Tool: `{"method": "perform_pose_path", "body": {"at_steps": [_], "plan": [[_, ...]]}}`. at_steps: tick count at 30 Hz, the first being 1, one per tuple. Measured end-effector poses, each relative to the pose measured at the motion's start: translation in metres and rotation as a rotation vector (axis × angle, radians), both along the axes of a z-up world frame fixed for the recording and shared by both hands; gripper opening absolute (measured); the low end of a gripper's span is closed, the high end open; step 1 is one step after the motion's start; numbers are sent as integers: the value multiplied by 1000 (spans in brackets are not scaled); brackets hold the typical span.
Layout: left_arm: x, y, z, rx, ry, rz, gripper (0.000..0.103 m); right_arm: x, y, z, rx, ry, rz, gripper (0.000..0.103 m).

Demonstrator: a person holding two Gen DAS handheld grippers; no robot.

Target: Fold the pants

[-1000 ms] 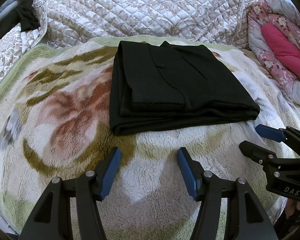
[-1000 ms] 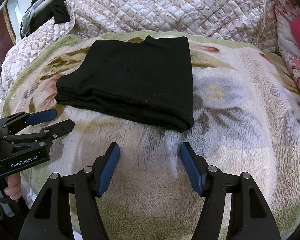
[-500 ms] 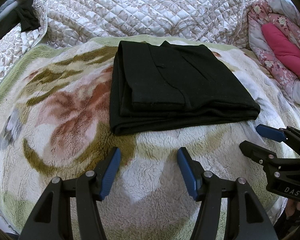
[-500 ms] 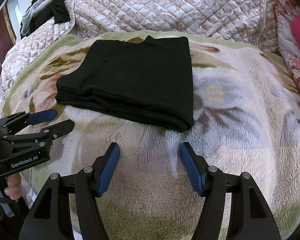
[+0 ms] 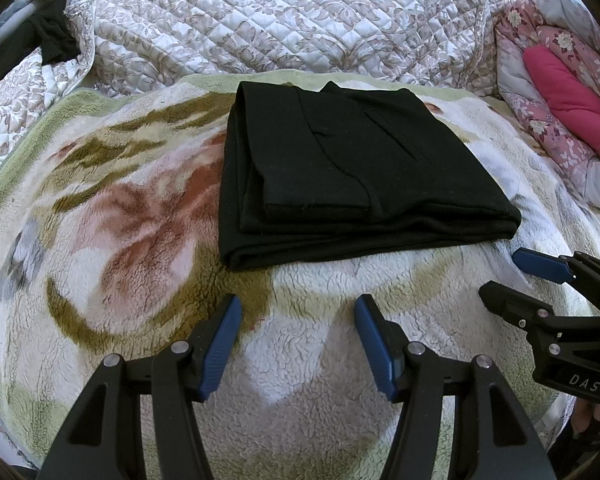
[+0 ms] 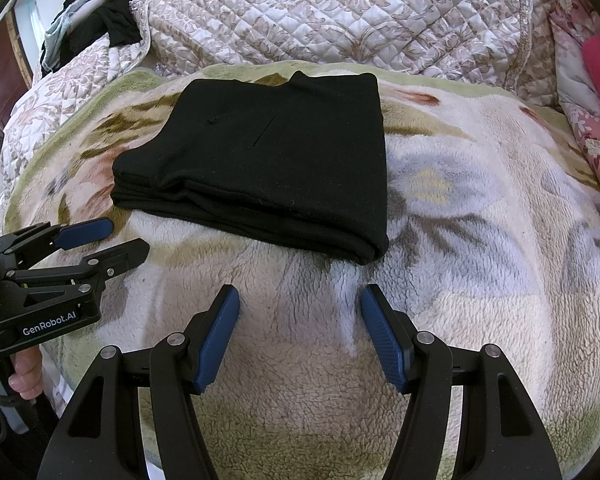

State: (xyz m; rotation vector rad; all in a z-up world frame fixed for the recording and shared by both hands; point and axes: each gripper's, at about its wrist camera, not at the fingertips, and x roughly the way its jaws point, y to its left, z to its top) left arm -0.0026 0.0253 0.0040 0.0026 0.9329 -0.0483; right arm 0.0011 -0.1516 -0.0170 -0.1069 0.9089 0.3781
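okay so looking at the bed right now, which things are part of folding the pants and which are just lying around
Part of the job:
black pants, folded
left gripper, open
right gripper, open
fleece blanket under the pants

Just lying about:
quilted bedspread
pink floral bedding
dark clothes at the back

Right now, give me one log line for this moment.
pants: folded, on blanket | left hand-held gripper: open, empty | right hand-held gripper: open, empty

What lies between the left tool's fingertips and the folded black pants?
Only bare fleece blanket separates the left tool from the pants, shown in the left wrist view.
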Motion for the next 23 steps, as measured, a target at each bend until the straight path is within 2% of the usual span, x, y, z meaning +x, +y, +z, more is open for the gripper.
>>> {"method": "perform_pose_path", "body": {"at_steps": [23], "plan": [[-1, 0, -1, 1, -2, -1, 62, -1, 1, 0, 5, 2, -2, 64]]}}
